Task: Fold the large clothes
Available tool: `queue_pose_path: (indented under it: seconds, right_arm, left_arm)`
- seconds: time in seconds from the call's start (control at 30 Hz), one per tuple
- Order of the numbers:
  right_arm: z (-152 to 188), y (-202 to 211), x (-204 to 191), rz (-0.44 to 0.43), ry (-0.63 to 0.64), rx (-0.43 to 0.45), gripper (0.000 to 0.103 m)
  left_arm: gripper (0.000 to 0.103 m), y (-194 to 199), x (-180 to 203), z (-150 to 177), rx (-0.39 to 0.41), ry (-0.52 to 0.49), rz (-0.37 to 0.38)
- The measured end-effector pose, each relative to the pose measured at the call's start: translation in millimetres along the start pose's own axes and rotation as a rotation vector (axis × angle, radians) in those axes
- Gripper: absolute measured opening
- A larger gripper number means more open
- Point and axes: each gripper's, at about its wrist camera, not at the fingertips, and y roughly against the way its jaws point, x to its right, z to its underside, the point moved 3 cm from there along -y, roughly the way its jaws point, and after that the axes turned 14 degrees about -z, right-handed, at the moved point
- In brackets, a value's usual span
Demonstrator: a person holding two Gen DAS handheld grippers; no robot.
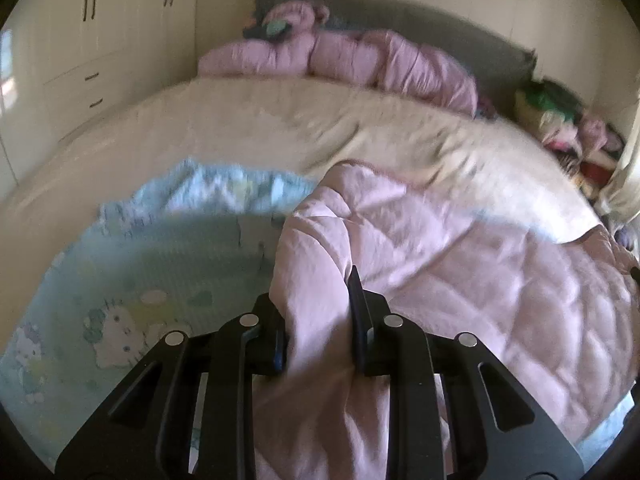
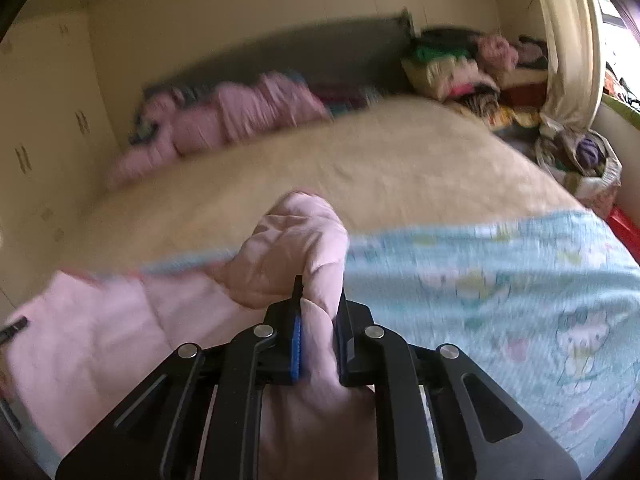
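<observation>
With both claws clenched on the pink quilted garment (image 1: 460, 264), we hold it at two points so it can be spread or folded. Left claw (image 1: 320, 320) pinches a bunched fold; right claw (image 2: 318, 320) grips another bunch. Garment lies at the near edge of the bed (image 1: 240, 120), over the blue cartoon-print blanket (image 1: 120, 280). Middle of the bed is open room; the pink bedding (image 1: 380, 64) sits at the far edge.

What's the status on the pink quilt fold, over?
Left gripper and right gripper both shut on pink quilt. Quilt bunched over blue cartoon sheet. Nothing blocking.
</observation>
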Motion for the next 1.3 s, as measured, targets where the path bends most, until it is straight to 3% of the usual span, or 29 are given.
queue_pose_path:
  seconds: [0.13, 0.33, 0.53, 0.57, 0.63, 0.7, 0.83, 0.97, 1.13, 1.3]
  right_arm:
    - [32.8, -29.7, 25.4, 0.012, -0.09, -0.093, 0.012]
    - [54.3, -40.3, 29.8, 0.012, -0.121, -0.109, 0.017]
    - [60.0, -43.0, 21.3, 0.059, -0.07, -0.14, 0.023]
    - [60.8, -39.6, 21.2, 0.072, -0.07, -0.146, 0.028]
    - [62.1, -28.2, 21.3, 0.077, -0.084, -0.145, 0.046]
    - [61.9, -4.6, 16.7, 0.08, -0.084, -0.089, 0.064]
    - [63.0, 44.6, -19.2, 0.0, -0.018, 0.034, 0.077]
    - [64.3, 67.3, -65.3, -0.097, 0.092, 0.049, 0.088]
    - [75.8, 62.7, -120.1, -0.219, 0.156, -0.051, 0.089]
    - [93.9, 38.5, -163.1, -0.254, 0.235, -0.181, 0.089]
  left_arm:
    - [0.02, -17.3, 8.9, 16.6, -0.015, -0.044, -0.03]
    - [0.022, -30.3, 15.0, 28.6, -0.018, -0.059, -0.055]
    - [0.025, -27.2, 16.2, 30.1, -0.024, -0.073, -0.071]
    - [0.028, -21.8, 14.6, 29.5, -0.02, -0.073, -0.083]
    - [0.048, -9.9, 12.1, 27.9, -0.006, -0.071, -0.106]
    - [0.062, 3.9, 9.1, 26.9, 0.012, -0.063, -0.099]
    - [0.071, 39.0, 13.5, 26.2, 0.089, -0.091, -0.099]
    - [0.075, 69.1, 30.7, 34.5, 0.116, -0.115, -0.024]
    - [0.078, 84.5, 58.1, 55.2, 0.091, -0.161, 0.058]
    - [0.082, 71.1, 88.0, 82.2, 0.014, -0.231, 0.078]
